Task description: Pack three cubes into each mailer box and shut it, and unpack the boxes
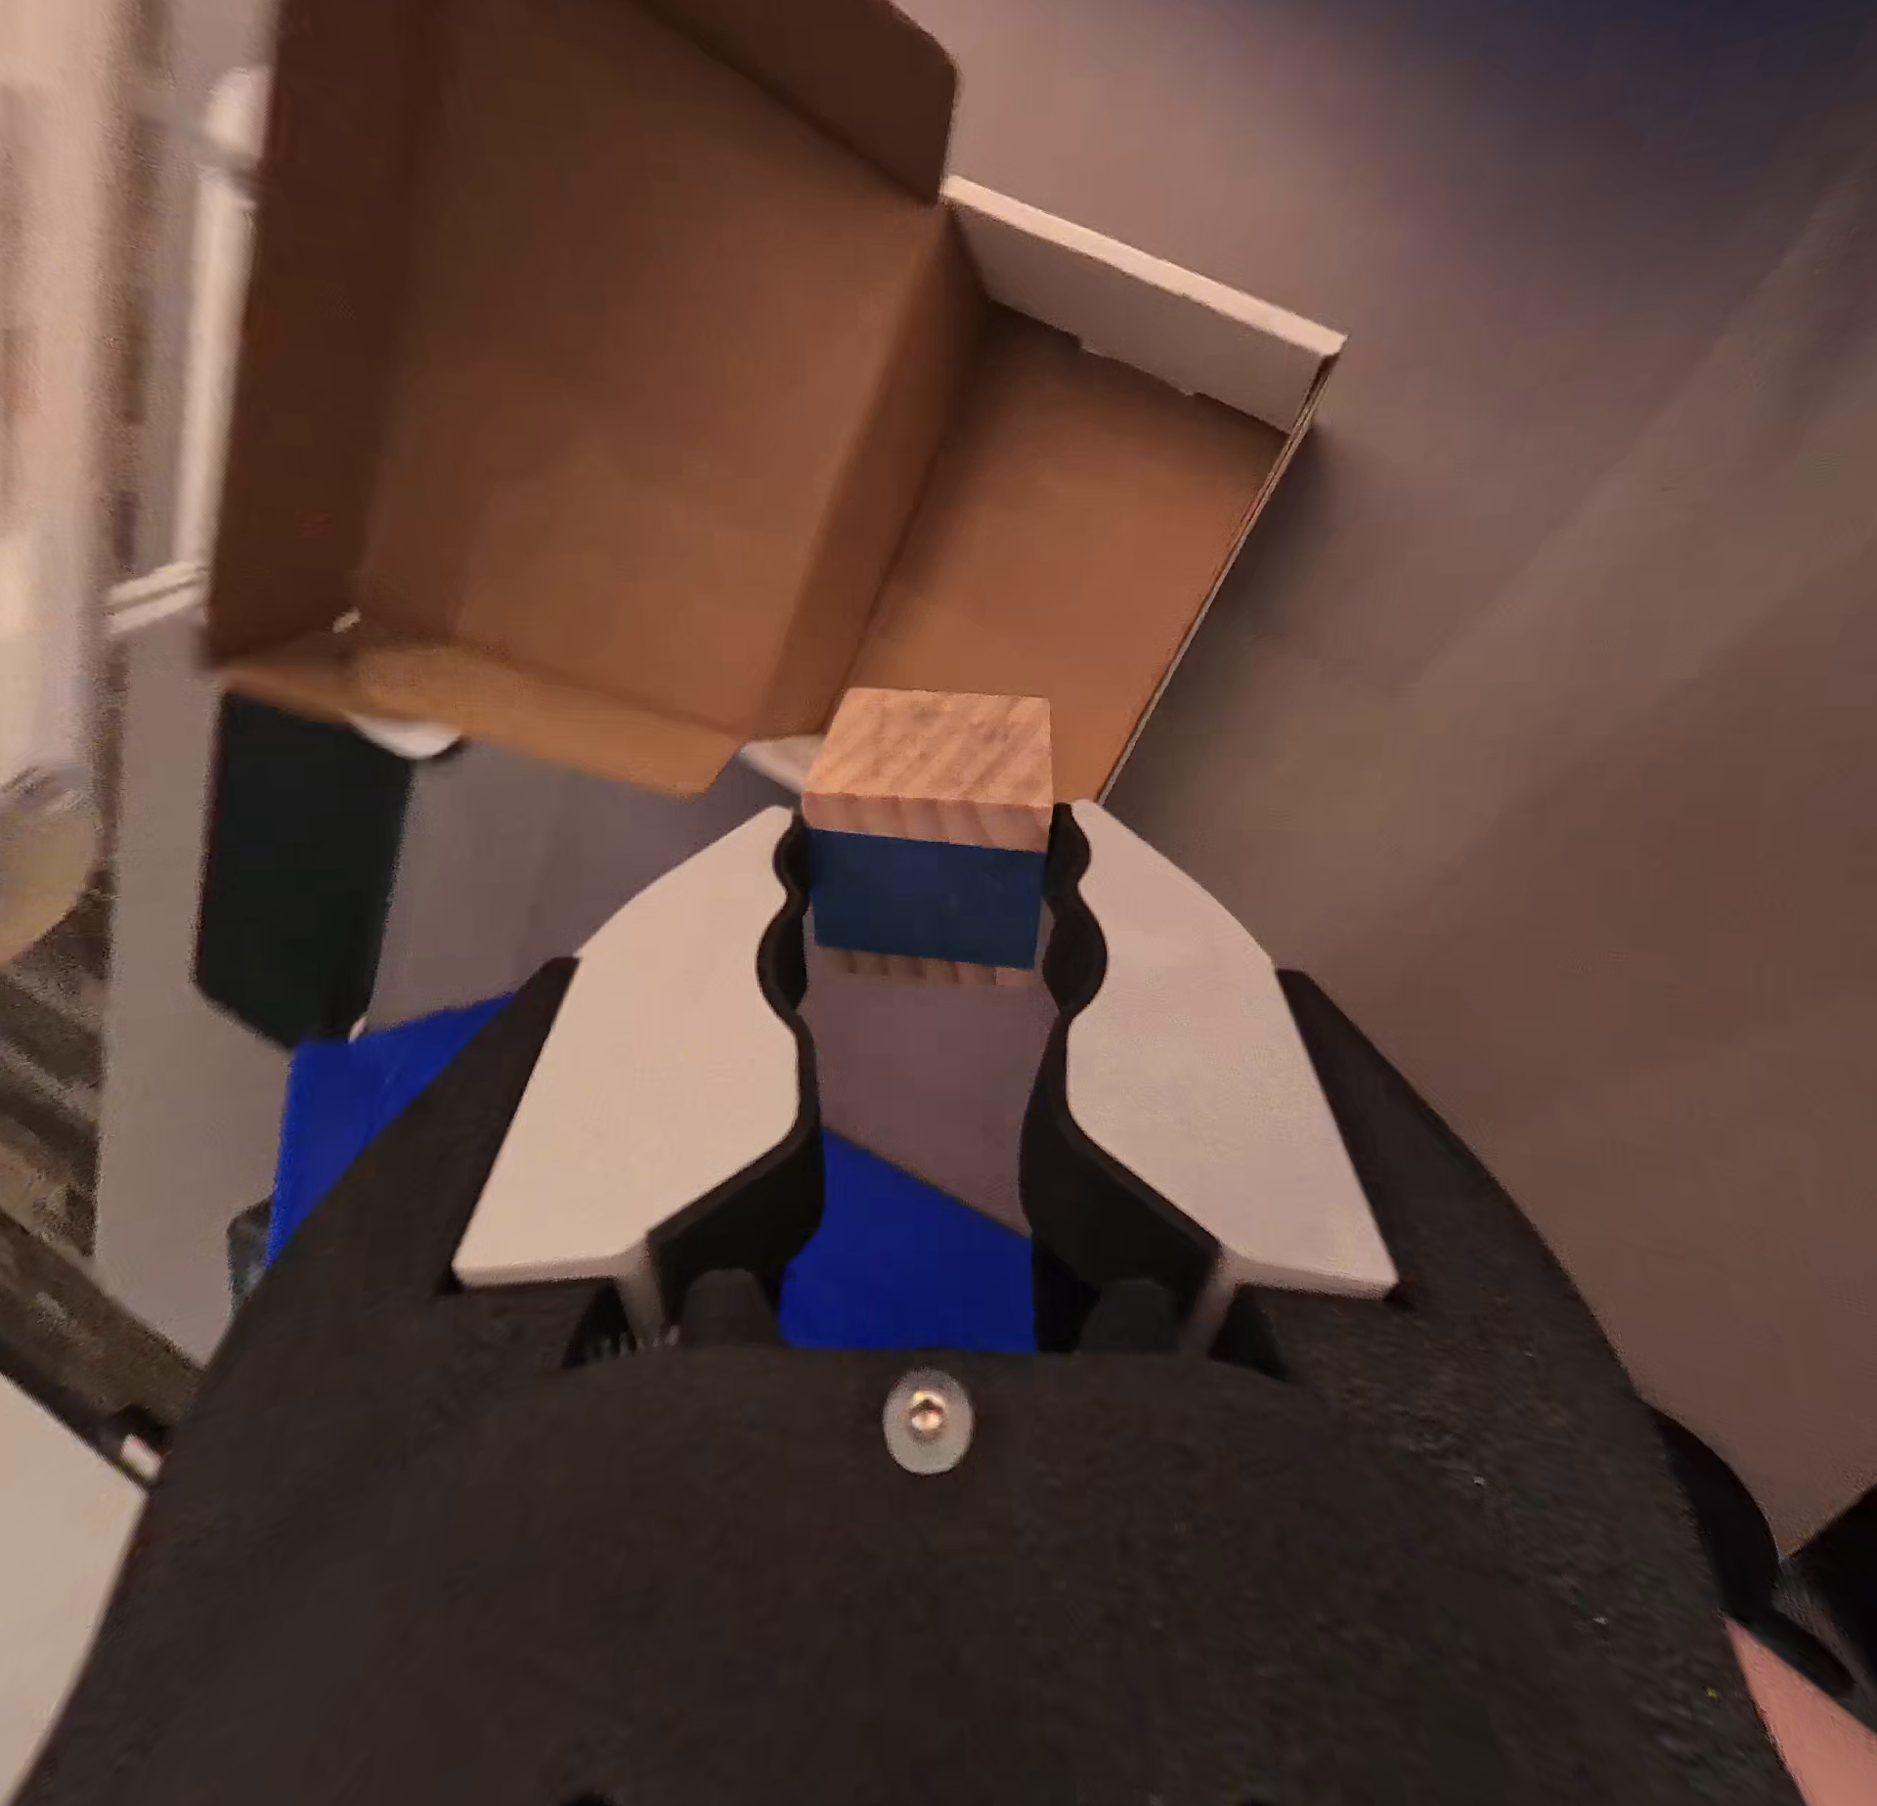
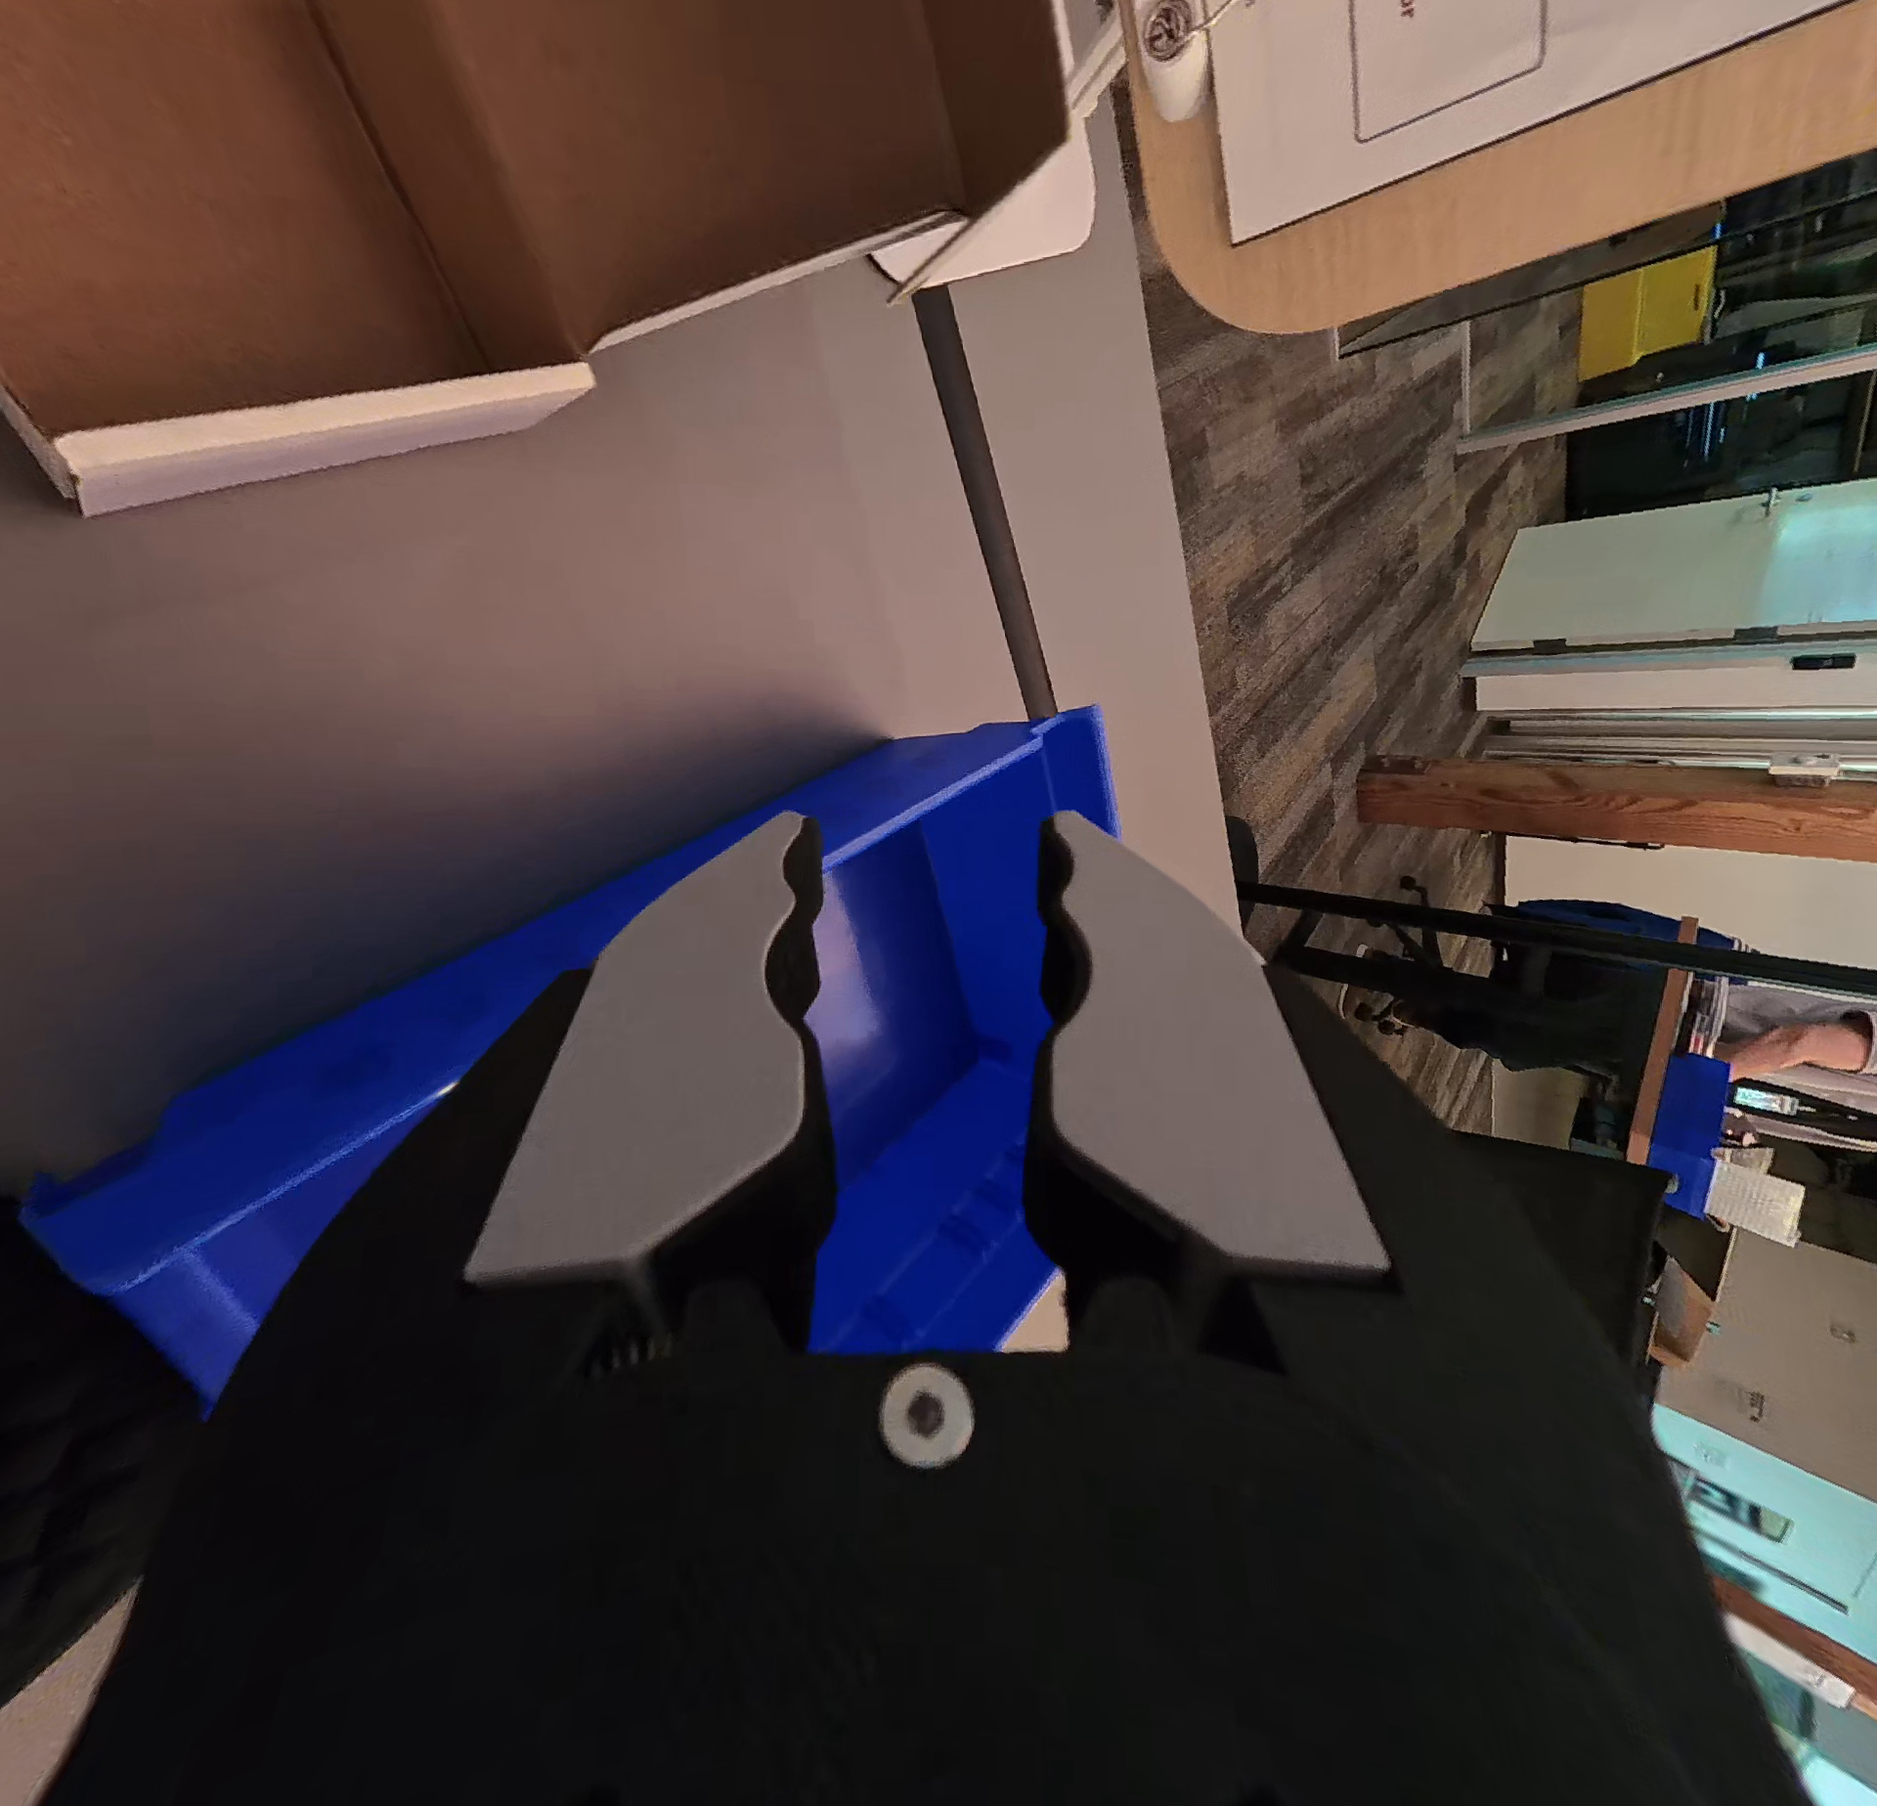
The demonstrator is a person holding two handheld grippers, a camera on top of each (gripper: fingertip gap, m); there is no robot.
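My left gripper (image 1: 926, 823) is shut on a wooden cube (image 1: 929, 843) with one blue face, held at the fingertips just in front of the open mailer box (image 1: 1117, 538). The box is brown inside and white outside, and its lid (image 1: 569, 355) stands open toward me. No cubes show inside the box. My right gripper (image 2: 926, 833) is open and empty, hovering over a blue plastic bin (image 2: 894, 955). The mailer box also shows in the right wrist view (image 2: 305, 183) at the upper left, beyond the bin.
The grey table top (image 2: 457, 589) carries the box and the bin. The blue bin also shows under my left gripper (image 1: 894, 1249). A black object (image 1: 295, 863) lies left of the box. Past the table edge (image 2: 1117, 538) are carpet, a wooden table with papers (image 2: 1422, 81) and a person's arm (image 2: 1788, 1046). The tips of one gripper are about 25 centimeters away from the tips of the other. The black object (image 1: 295, 863) lies some 35 centimeters from my left tips, 50 centimeters from my right tips.
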